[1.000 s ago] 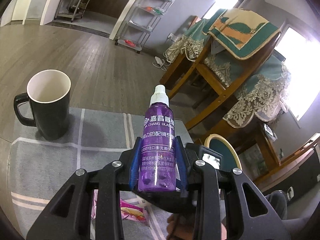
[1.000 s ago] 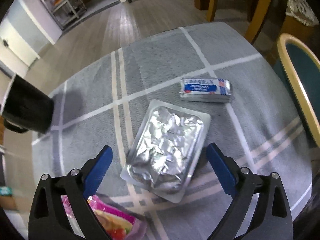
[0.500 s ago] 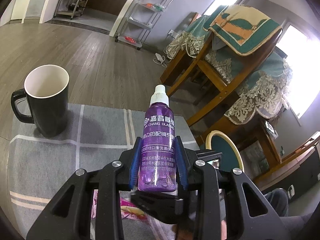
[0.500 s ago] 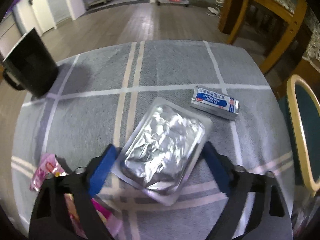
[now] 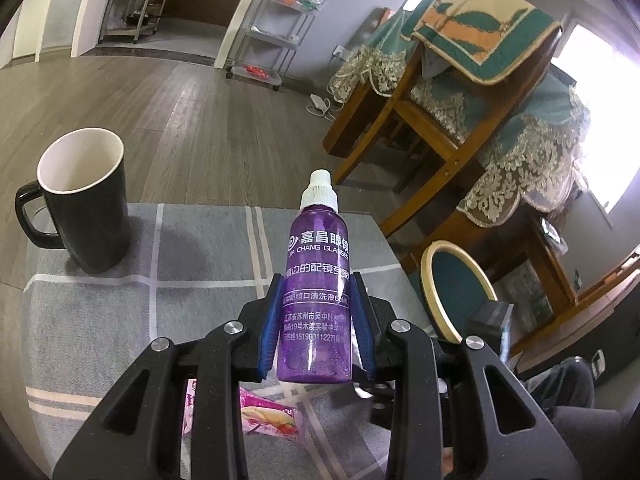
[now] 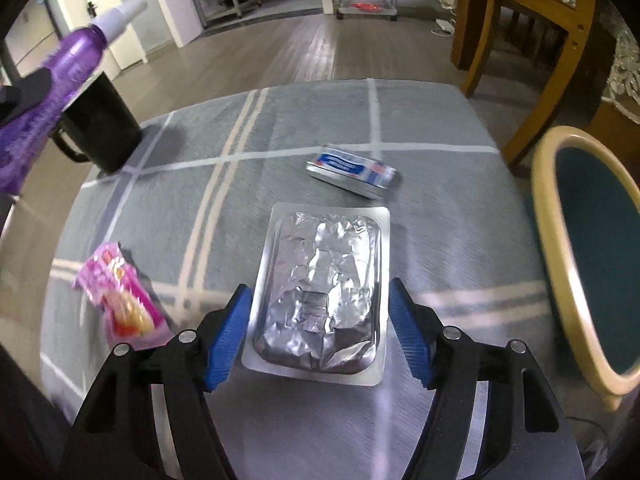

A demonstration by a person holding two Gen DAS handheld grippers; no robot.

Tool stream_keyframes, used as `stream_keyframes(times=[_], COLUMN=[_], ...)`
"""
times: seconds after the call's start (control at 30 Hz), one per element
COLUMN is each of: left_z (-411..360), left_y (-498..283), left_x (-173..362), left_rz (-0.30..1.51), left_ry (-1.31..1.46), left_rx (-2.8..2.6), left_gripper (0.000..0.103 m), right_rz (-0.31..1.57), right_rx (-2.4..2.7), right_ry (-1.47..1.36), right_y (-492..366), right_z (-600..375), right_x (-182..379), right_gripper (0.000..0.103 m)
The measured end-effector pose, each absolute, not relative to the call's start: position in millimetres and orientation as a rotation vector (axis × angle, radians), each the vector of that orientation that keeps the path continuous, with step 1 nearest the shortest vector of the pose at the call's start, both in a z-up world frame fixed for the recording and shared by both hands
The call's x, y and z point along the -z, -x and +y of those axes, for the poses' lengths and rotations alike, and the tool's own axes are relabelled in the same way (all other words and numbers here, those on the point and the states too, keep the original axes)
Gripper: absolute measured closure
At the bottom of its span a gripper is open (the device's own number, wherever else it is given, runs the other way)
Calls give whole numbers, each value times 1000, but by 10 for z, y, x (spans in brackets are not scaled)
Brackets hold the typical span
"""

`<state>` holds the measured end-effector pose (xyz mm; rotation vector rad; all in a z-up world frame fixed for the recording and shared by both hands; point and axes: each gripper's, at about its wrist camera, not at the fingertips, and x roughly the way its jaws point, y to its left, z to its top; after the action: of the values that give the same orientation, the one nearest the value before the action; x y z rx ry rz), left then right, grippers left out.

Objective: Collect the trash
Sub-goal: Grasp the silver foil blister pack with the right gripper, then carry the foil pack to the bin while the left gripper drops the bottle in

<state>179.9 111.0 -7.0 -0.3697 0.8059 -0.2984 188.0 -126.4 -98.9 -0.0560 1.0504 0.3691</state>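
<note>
Foil blister pack (image 6: 320, 292) lies flat on the counter (image 6: 440, 216), grey checked cloth over it, between the blue fingers (image 6: 228, 336) of the right gripper (image 6: 320, 332); jaws have just been closing on it, left pad about at the pack's edge, right pad just beside it with a sliver of gap, so no firm grip yet by my reading. Step in hand: pinching this pack. Next move calls for closing fully across its width, then lifting clear. Left gripper (image 5: 316, 328) partly closed, clamped on a purple lens-cleaner bottle (image 5: 316, 292), white cap up, held above the counter. Other litter: pink snack wrapper (image 6: 120, 296) left of the pack, small blue-and-white packet (image 6: 352, 168) beyond it. Black mug (image 5: 80, 204) at the far left corner. Green-seated chair (image 6: 592, 256) at right. No bin in either view; wrapper blurred; whether the pack is spent I cannot tell.
</note>
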Motion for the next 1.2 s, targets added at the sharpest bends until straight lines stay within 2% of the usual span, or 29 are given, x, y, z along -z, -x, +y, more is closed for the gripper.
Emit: stream_keyframes(times=[0.7, 1.2], left_z=[485, -420], left_y=[-1668, -1731], left_x=[218, 268], left_rz=[879, 954], left_ry=[189, 124], left_rx=[410, 486], left_gripper=[71, 71], right_rz=[806, 744], right_rx=[-317, -184], right_ry=[-10, -179], right_y=[-1366, -1401], right_z=[-2216, -3048], right_x=[299, 211], right_gripper=[33, 33])
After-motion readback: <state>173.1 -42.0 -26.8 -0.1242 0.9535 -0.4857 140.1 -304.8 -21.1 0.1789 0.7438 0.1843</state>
